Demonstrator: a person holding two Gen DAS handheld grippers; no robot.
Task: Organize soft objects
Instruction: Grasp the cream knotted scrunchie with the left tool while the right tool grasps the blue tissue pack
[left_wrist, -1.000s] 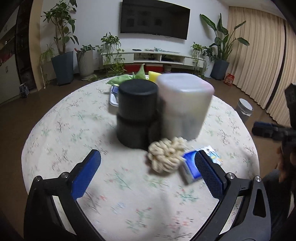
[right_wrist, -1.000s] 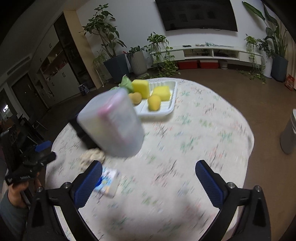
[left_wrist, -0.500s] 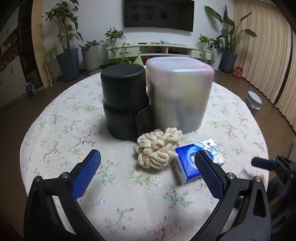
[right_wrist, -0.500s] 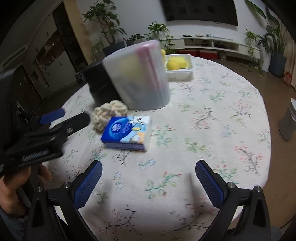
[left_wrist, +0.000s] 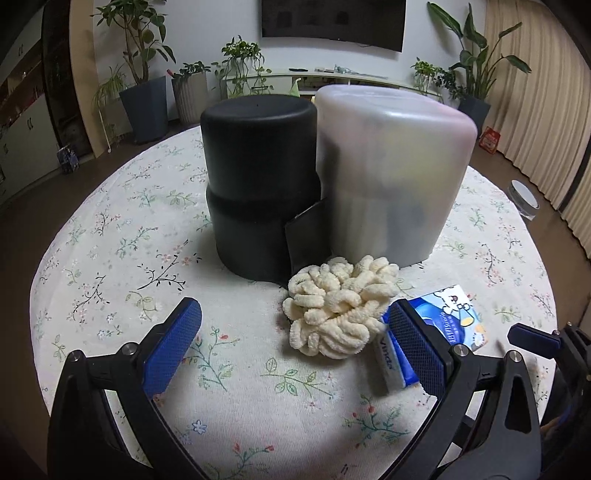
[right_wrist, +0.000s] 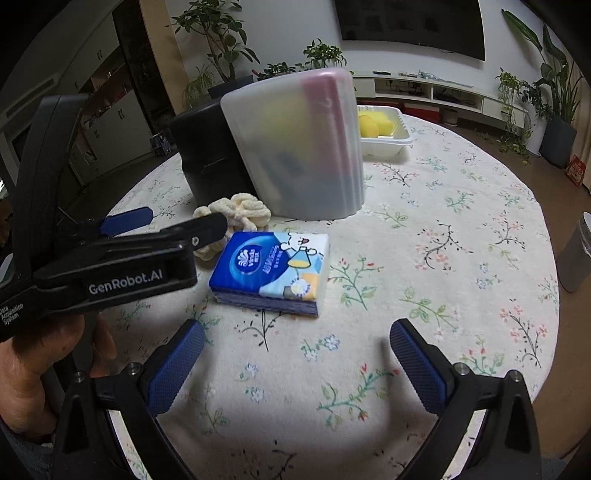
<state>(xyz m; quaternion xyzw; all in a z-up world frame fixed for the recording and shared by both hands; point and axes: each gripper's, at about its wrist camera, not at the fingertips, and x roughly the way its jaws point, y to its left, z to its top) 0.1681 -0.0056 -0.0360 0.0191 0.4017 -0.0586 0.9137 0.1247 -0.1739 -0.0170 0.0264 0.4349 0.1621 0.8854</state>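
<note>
Right wrist view: left gripper (right_wrist: 173, 218) enters from 9 o'clock, hand (right_wrist: 26, 373) gripping handle, fingers spread around cream fluffy scrunchie (right_wrist: 236, 214); right gripper (right_wrist: 295, 363) agape, empty, blue tissue pack (right_wrist: 271, 267) at 12 o'clock.

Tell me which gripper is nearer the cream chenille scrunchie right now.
Left. The left gripper is open right in front of the cream chenille scrunchie, one of its fingers beside it. The right gripper is open farther back, behind the tissue pack.

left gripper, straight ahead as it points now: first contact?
Likely the cream chenille scrunchie, lying just ahead between the open left gripper fingers, nearer the right one. Behind it stands the black container. Depth is uncertain.
</note>
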